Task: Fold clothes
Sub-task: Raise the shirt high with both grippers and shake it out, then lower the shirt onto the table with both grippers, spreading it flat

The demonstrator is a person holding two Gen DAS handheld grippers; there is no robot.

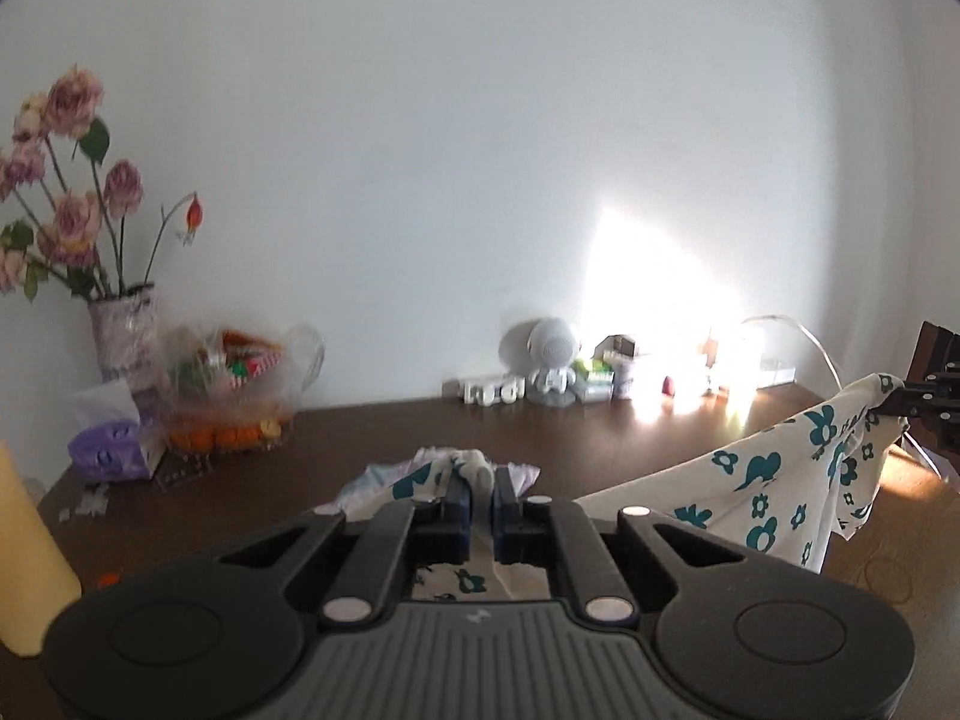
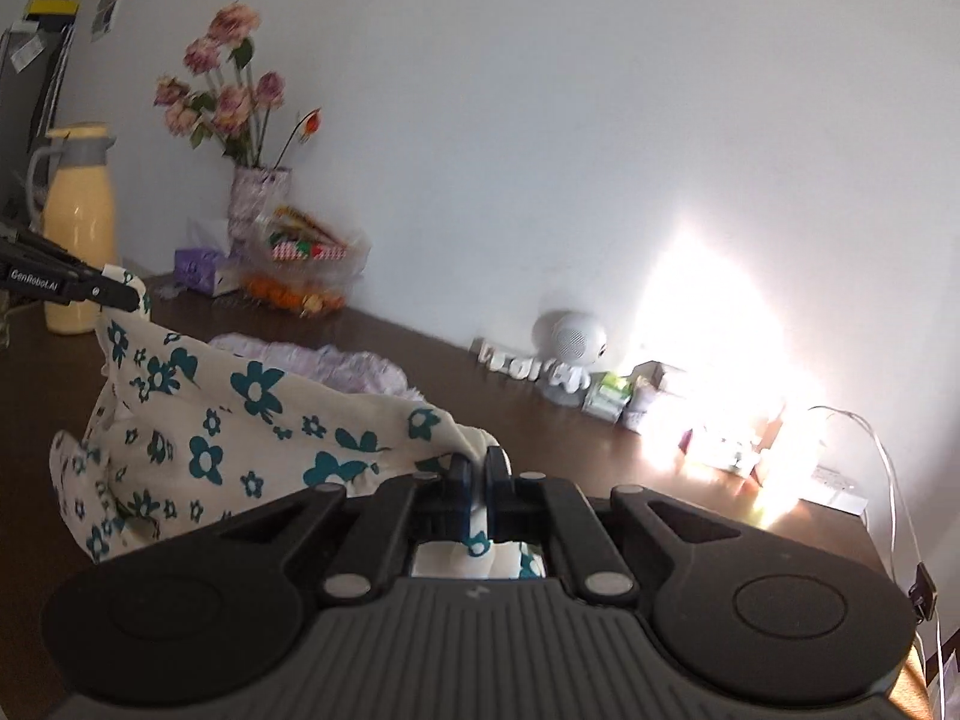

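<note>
Floral garment (image 2: 240, 420) being gripped by left gripper (image 1: 480, 483) and right gripper (image 2: 477, 468); lilac cloth (image 2: 336, 366) lying beyond, vase (image 2: 258, 198), fruit bowl (image 2: 300, 282) behind.

The right hand-held gripper (image 2: 478, 468) is clamped on the floral garment (image 2: 240, 414). The left hand-held gripper (image 2: 129, 299) pinches the opposite corner above the bench (image 2: 540, 450).

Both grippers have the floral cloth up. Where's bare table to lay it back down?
Bare wood shows between the lilac garment and the clutter along the wall, and right of the floral cloth toward the table's right end. Crowded: the left corner with vase, tissue box and fruit bowl, and the figurine row at the wall.
</note>
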